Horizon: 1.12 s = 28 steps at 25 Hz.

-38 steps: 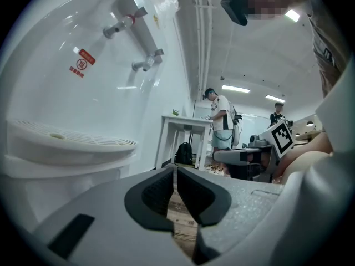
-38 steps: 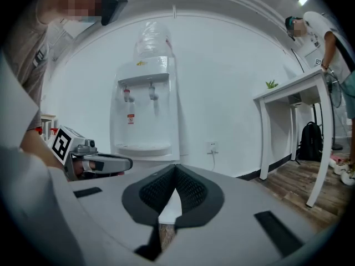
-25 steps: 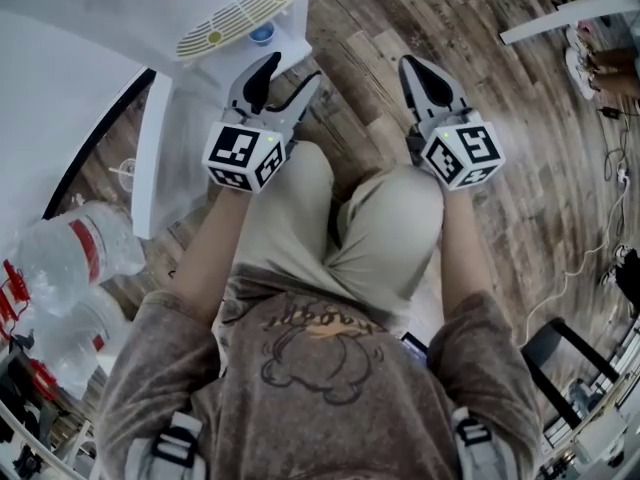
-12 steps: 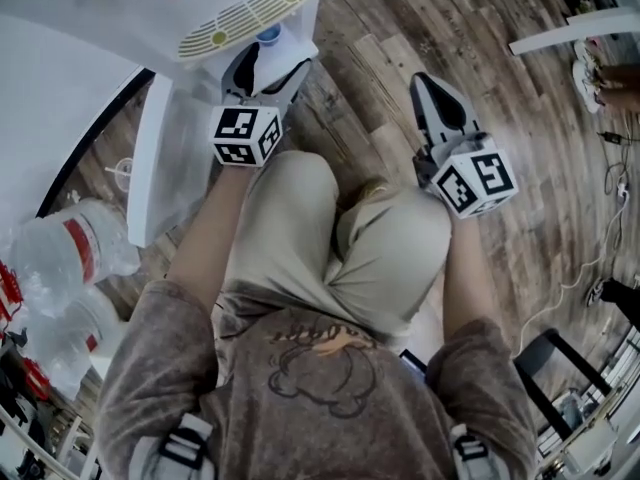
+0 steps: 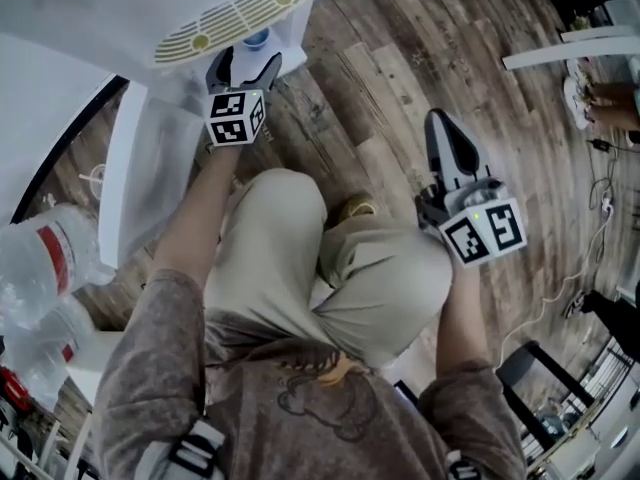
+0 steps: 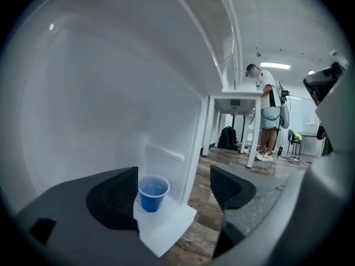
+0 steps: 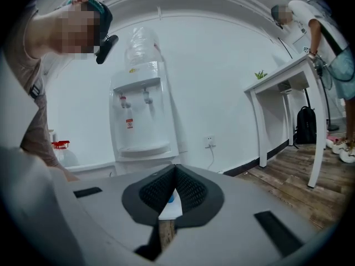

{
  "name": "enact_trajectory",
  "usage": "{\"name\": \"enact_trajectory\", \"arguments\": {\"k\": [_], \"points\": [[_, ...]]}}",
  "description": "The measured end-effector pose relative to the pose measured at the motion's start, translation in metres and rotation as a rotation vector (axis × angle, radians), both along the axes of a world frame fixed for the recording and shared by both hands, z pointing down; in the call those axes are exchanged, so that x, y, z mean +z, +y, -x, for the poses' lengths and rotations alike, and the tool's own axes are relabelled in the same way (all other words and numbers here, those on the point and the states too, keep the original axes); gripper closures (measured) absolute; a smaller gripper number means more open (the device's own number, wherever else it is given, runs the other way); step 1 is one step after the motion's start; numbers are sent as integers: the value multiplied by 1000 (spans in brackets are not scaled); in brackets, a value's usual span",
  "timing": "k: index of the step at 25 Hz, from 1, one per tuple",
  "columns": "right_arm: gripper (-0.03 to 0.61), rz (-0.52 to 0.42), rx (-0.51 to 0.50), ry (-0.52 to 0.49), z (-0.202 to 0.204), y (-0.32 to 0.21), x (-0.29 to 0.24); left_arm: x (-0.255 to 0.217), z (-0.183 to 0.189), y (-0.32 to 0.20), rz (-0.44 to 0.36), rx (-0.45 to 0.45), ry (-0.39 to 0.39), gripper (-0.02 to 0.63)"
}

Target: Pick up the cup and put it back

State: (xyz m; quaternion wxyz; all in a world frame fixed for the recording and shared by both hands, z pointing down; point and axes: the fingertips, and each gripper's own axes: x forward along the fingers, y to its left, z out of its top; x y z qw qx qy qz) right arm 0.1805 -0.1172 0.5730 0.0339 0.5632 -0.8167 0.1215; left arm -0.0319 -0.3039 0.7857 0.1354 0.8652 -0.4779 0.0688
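Blue plastic cup [image 6: 153,193] stands upright on the white ledge [image 6: 166,226] of a dispenser [image 5: 200,8], toward 11 o'clock in the head view. Left tongs [image 6: 175,188] have just been opening and gape wide. The cup sits ahead in the gap between them, close by the jaw at 9 o'clock, not gripped. Right tongs [image 7: 175,192] are closed on nothing, held over the wood floor [image 5: 380,78] toward 3 o'clock.
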Motion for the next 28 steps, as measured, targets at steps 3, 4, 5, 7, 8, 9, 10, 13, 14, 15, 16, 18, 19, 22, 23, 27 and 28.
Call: {"name": "enact_trajectory", "arguments": {"k": [3,4,5,7,8,9,10,13,14,15,16,18,19,22,23,27,28], "points": [[577,-3,-6,-10,0,2,-2,28,3,-13,32,-26,-46,225],[577,-2,-8,-13,0,3,-1,37,5,-18,43,-40,-59,225],[577,0,-11,-15,1,3,0,46,7,-22,54,-54,-71,225],[577,6,-16,-16,2,2,3,64,8,-31,77,-75,-98,225],[577,9,-18,-17,2,2,4,71,8,-35,88,-82,-110,225],[577,11,-21,-16,3,1,5,78,8,-39,96,-85,-115,225],[577,13,-24,-15,3,1,5,83,7,-42,101,-84,-116,225],[577,19,-30,-13,4,2,6,93,3,-53,105,-75,-115,225],[577,23,-29,-16,3,3,7,96,2,-57,109,-78,-115,227],[577,25,-26,-21,1,3,7,99,2,-61,112,-83,-117,227],[577,28,-21,-29,-1,3,8,102,2,-66,115,-89,-120,227],[577,36,-12,-46,-4,2,10,108,4,-74,124,-100,-131,227],[577,42,-6,-53,-6,2,11,109,5,-77,129,-103,-136,227],[577,56,9,-61,-9,3,13,113,6,-85,143,-107,-141,227],[577,57,6,-62,-9,4,14,114,7,-87,144,-108,-140,227],[577,57,-11,-56,-8,4,14,112,2,-92,141,-96,-131,229],[577,58,-12,-53,-8,4,14,112,0,-92,140,-91,-130,229]]}}
